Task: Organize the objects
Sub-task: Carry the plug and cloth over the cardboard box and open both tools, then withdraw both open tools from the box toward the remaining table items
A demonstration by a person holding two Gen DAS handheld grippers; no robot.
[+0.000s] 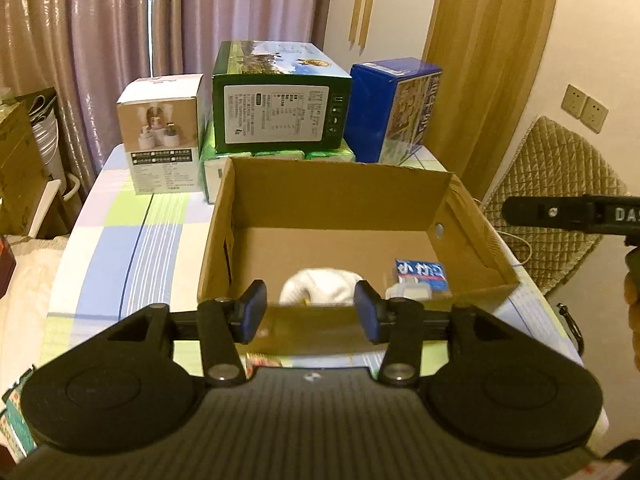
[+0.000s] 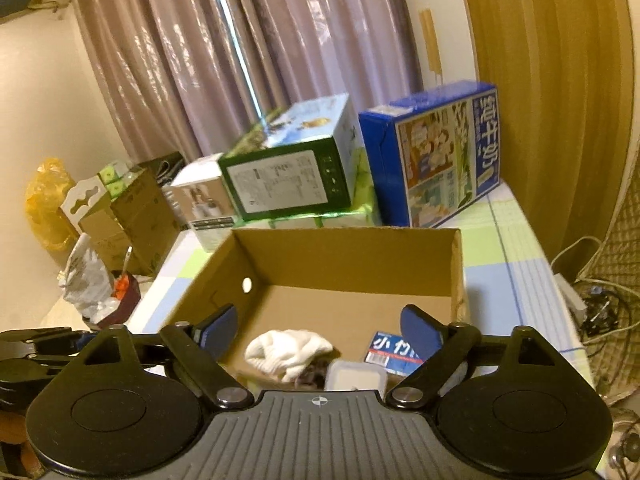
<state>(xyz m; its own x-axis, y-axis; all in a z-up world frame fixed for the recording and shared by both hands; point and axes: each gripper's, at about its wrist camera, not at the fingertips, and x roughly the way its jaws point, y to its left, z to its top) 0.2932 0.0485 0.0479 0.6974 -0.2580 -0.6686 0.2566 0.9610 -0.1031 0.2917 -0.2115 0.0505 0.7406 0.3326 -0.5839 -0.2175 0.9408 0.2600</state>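
Left wrist view: the open cardboard box sat on a table covered by a checked cloth of blue, green and white. Inside it, near the front wall, lay a white cloth bundle and, to its right, a small blue packet beside a pale plastic container. My left gripper hovered at the box's near rim, its jaws apart and holding nothing. Right wrist view: my right gripper hung over the same near edge, jaws spread wide and empty, with the bundle, packet and container showing between them. Behind the cardboard box stood a green carton stacked on green-wrapped packs, a blue milk carton to its right, and a small white product box to its left. Mauve curtains hung at the rear; a wood-panelled surface rose at right.
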